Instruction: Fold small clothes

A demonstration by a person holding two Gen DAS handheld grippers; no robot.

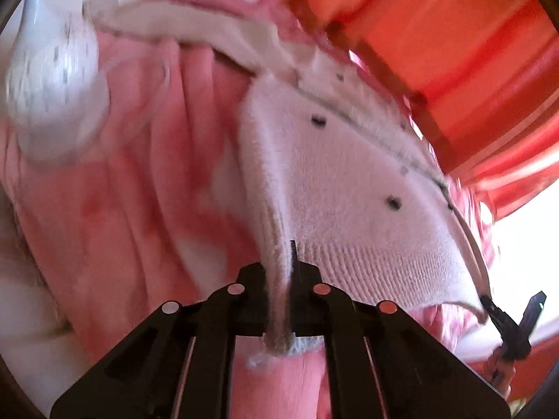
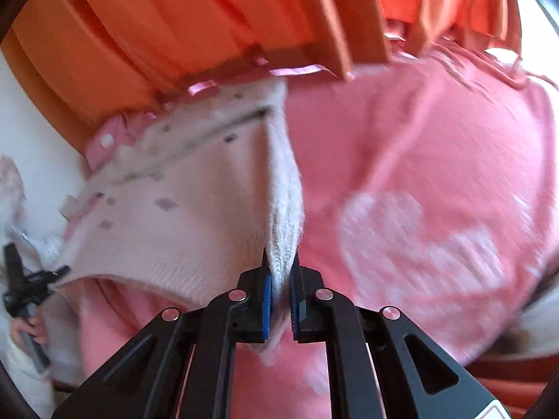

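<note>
Pinched between my left gripper point(image 1: 283, 300) fingers is the ribbed hem of a white knit cardigan point(image 1: 349, 188); those jaws are nearly closed, with only the thickness of the folded edge between them. My right gripper point(image 2: 279, 300) has the opposite edge of the same cardigan point(image 2: 167, 209), its blue pads point(image 2: 267, 300) drawn in tight against a bunched strip of knit. Each wrist view shows the other gripper at the far corner of the hem: the right one point(image 1: 503, 324) at the lower right of my left view, the left one point(image 2: 28, 289) at the lower left of my right view. Between them the cardigan is stretched, above pink clothes point(image 2: 419, 192) with white hearts. Beyond its far edge stands an orange ribbed basket wall point(image 2: 209, 28), close. A white bundle point(image 1: 52, 94) lies to the left, blurred.
</note>
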